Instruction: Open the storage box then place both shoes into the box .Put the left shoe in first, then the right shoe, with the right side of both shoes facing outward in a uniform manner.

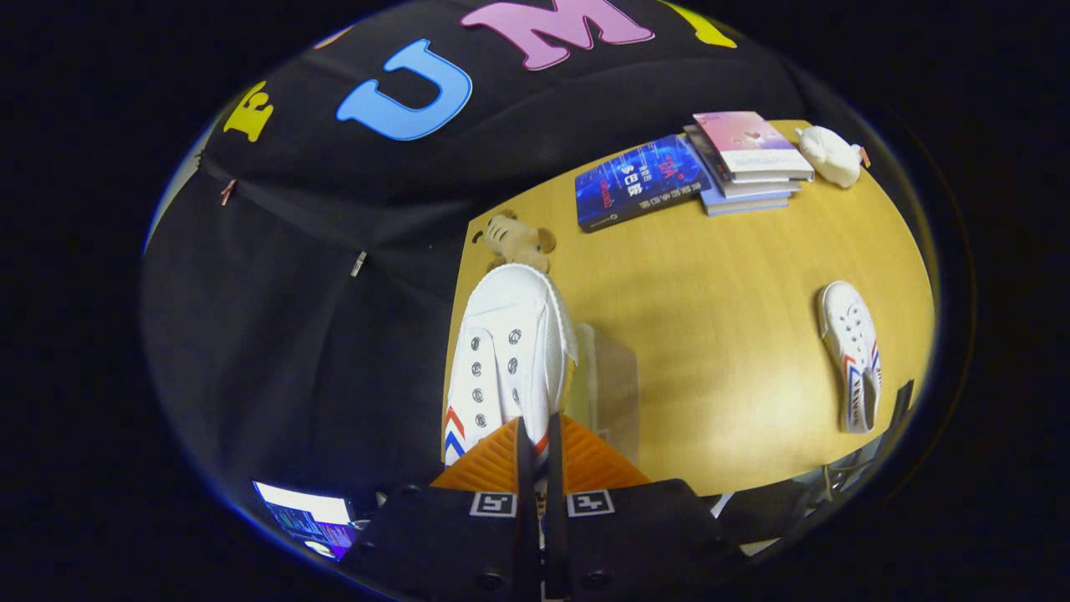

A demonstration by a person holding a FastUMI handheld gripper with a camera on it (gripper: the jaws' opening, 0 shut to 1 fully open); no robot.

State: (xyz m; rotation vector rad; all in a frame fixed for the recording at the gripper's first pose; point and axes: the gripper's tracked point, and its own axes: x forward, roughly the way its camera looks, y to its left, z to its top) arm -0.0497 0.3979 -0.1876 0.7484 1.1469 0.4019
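Two shoes in sight. My gripper [536, 435] is clamped on the rear edge of one white shoe [506, 351], fingers nearly together w/ the thin material pinched between them; its toe points ahead toward a small plush bear [518, 238]. The clear storage box [614, 385] sits just right of it on the wooden table [719, 326]. Other shoe [854, 355] lies well apart, far right. Books [694, 171] stacked beyond.

We see our gripper [535, 435] reaching forward with its two fingers drawn almost together, only a thin slit between them. Both fingers press on the rear edge of the white shoe [506, 351], which hangs out ahead of them, toe pointing away from us.
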